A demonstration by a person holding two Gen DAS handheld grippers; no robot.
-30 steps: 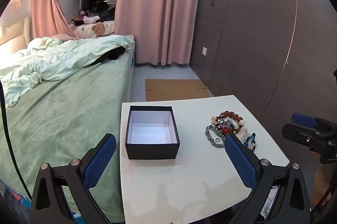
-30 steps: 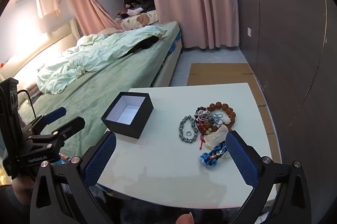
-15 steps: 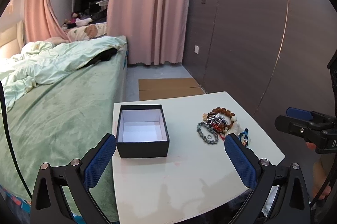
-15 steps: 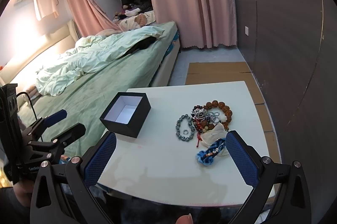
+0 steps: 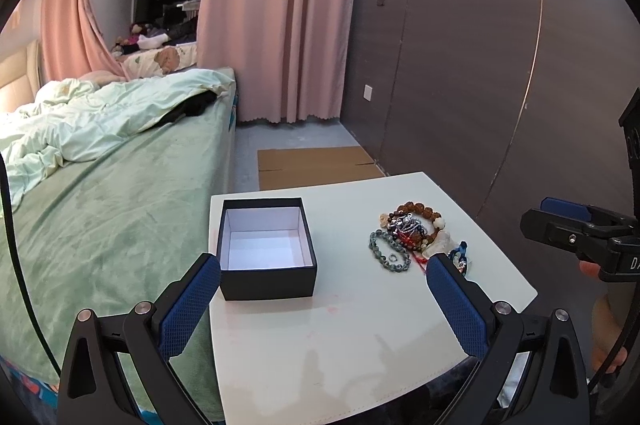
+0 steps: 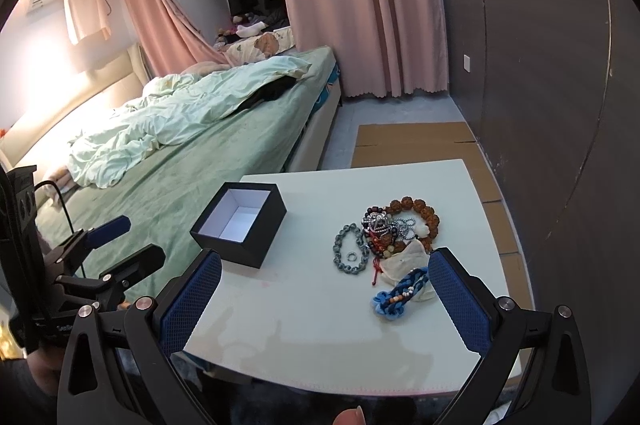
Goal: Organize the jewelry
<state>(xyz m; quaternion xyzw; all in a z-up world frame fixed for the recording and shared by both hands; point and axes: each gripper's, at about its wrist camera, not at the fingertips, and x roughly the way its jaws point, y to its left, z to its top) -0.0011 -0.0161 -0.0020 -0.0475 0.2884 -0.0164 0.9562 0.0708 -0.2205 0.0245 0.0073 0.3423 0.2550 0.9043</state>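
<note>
Both grippers hang over the near edge of the white desk [image 5: 360,337], w/ nothing in them. The left gripper [image 5: 323,299] has its blue pads spread wide, & the right gripper [image 6: 325,295] is spread wide too, prob. so each is ready to pick something up. The black box [image 5: 267,248] sits on the left part of the desk, next to the green bed [image 5: 100,217]. Its lid is off & the white inside has nothing in it, so it looks like the place the jewelry should go. The jewelry pile [image 6: 386,239] lies on the right part of the desk, apart from the box, closer to the right gripper. No piece is in the box yet. The pile is all tangled: a brown bead bracelet [image 6: 416,211] at the back, a grey bead bracelet [image 6: 350,249] on the left w/ a small ring inside it, shiny silver bits in the middle, a red string, & a blue braided bracelet [image 6: 400,295] at the front, lying on a cream cloth bit.
</note>
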